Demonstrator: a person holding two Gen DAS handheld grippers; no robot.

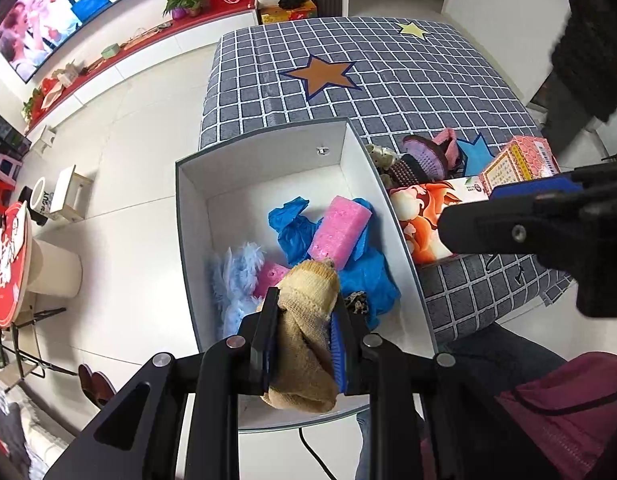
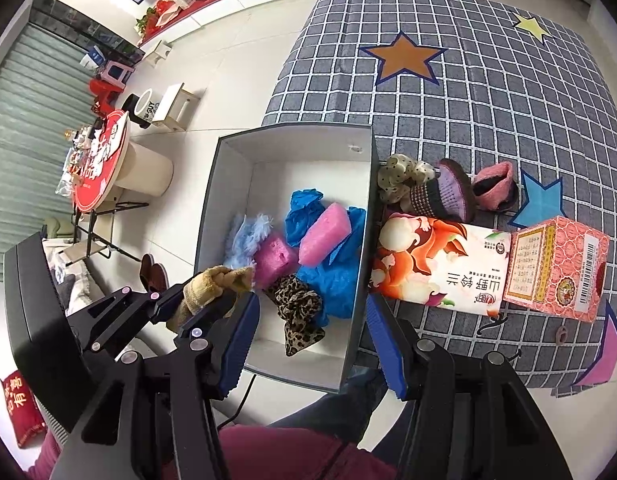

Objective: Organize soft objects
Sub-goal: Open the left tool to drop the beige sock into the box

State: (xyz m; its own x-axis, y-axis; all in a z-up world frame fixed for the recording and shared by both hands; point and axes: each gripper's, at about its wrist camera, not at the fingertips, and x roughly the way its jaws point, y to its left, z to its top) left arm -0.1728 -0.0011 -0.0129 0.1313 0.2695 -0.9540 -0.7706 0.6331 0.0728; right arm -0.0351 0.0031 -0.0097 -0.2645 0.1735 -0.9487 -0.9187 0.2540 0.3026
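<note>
Left wrist view: the left gripper [image 1: 304,312] is clamped on a tan knit glove [image 1: 304,340] above the white box's [image 1: 268,148] near end. The right gripper [image 2: 312,320] stands apart, empty, over the box's near right edge.

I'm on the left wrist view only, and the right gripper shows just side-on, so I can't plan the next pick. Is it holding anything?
Observer: No. The right gripper is open and empty, above the near end of the box.
Operator: What is the spotted scrap beside my tan knit?
Observer: A leopard-print cloth, lying in the box against the blue plastic.
Operator: Anything small outside that I miss?
Observer: A small pinkish ring, perhaps a hair tie, lies on the checked cloth just on your side of the tissue pack.
</note>
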